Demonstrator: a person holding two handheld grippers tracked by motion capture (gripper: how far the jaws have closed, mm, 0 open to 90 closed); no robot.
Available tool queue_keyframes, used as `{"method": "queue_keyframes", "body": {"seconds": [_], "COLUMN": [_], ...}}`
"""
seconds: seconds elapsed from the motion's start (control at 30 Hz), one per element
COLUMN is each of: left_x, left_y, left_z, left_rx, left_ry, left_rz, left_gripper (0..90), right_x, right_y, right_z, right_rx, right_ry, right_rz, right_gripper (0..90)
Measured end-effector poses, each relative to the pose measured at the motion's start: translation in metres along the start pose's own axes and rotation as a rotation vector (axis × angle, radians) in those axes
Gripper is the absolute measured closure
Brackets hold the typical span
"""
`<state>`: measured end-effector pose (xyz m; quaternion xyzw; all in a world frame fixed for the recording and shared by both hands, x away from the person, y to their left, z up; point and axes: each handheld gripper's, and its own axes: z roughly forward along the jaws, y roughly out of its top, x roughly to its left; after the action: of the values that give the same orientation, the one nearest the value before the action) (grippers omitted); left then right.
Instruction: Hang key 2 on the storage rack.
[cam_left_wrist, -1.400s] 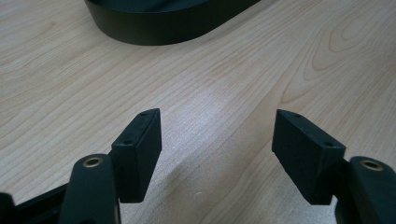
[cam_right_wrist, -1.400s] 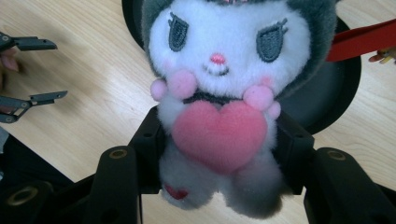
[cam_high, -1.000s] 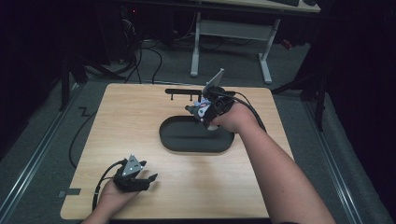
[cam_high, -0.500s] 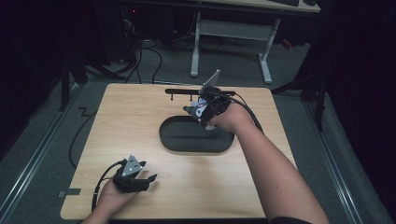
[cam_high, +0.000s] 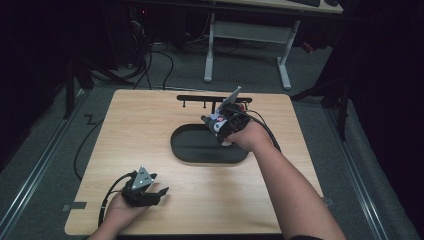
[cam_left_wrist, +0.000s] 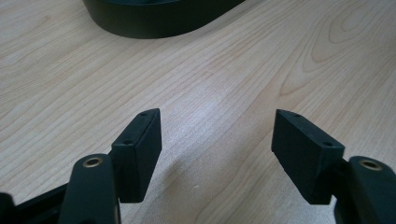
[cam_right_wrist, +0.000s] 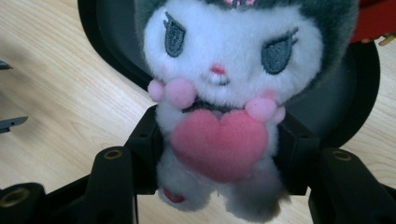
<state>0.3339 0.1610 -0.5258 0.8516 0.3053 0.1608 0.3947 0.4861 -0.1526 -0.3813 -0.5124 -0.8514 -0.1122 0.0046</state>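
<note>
A small plush toy (cam_right_wrist: 224, 70) with a white face, dark grey hood and pink heart is held upright between the jaws of my right gripper (cam_right_wrist: 219, 144). In the high view the right gripper (cam_high: 220, 125) holds the plush toy (cam_high: 218, 123) over the far right part of a black oval tray (cam_high: 200, 157). The tray's inside (cam_right_wrist: 350, 93) lies behind the toy. My left gripper (cam_high: 156, 193) rests at the table's front left, well apart from the tray. It is open, with bare wood between its jaws (cam_left_wrist: 217, 140).
The light wooden table (cam_high: 140, 130) carries a thin black bar rack (cam_high: 210, 98) near its far edge, just behind the right gripper. The tray's rim (cam_left_wrist: 154, 23) lies ahead of the left gripper. Cables and desk legs sit on the floor beyond.
My right gripper, with the plush toy in it, has come slightly down and nearer over the tray. The left gripper has stayed in place.
</note>
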Motion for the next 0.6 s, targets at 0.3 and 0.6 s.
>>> {"method": "queue_keyframes", "body": {"seconds": [0.3,0.6], "left_x": [0.000,0.000], "left_y": [-0.001,-0.002], "left_z": [0.000,0.001], "left_rx": [0.005,0.009], "left_ry": [-0.001,-0.006], "left_rz": [-0.002,-0.001], "left_gripper": [33.6,33.6], "right_x": [-0.006,-0.011], "right_y": [-0.007,-0.013], "right_z": [0.011,0.010], "right_rx": [-0.031,-0.072], "right_ry": [0.013,0.005], "right_rz": [0.021,0.035], "right_gripper": [38.7,33.9]}}
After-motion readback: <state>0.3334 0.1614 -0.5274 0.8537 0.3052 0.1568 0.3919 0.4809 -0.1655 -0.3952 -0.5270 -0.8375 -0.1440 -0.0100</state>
